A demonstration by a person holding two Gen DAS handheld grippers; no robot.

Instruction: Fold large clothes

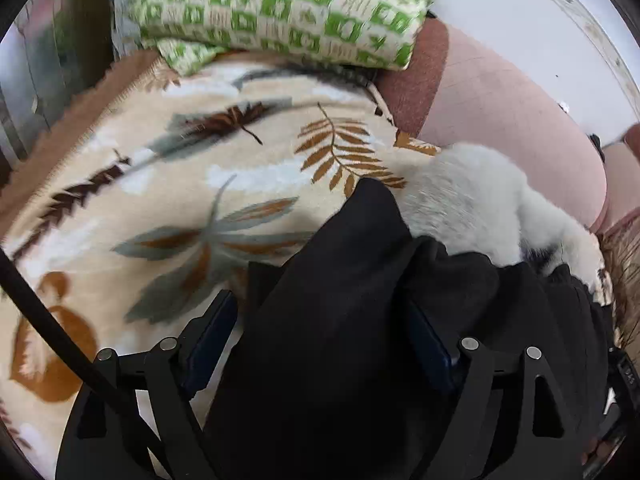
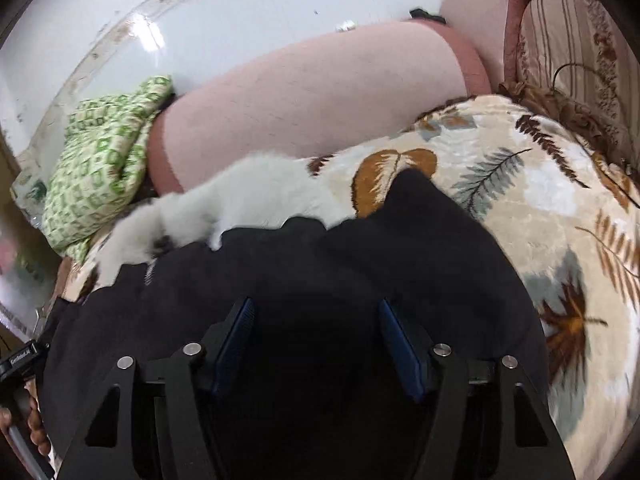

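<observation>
Bedding first: a cream leaf-print blanket (image 1: 192,184) covers the bed and carries everything, with a pink padded headboard (image 2: 312,100) along its far edge and a green-and-white checked quilt (image 1: 280,8), already bundled, at the far corner by the wall. On the blanket lies the garment in hand, a large black fleece garment with a white furry trim (image 1: 472,196), heaped toward the near edge and reaching up toward the headboard. It looks part-gathered rather than folded: no flat panel or clean crease shows, so most of the folding appears to remain. Open blanket lies to both sides of the heap, enough, it seems, to spread the piece flat; the headboard and quilt close off the far side. The left gripper (image 1: 332,344) stands with jaws apart, black cloth mounded between them but not pinched by the pads. The right gripper (image 2: 316,340) likewise stands spread over the dark fabric, clamping nothing.
</observation>
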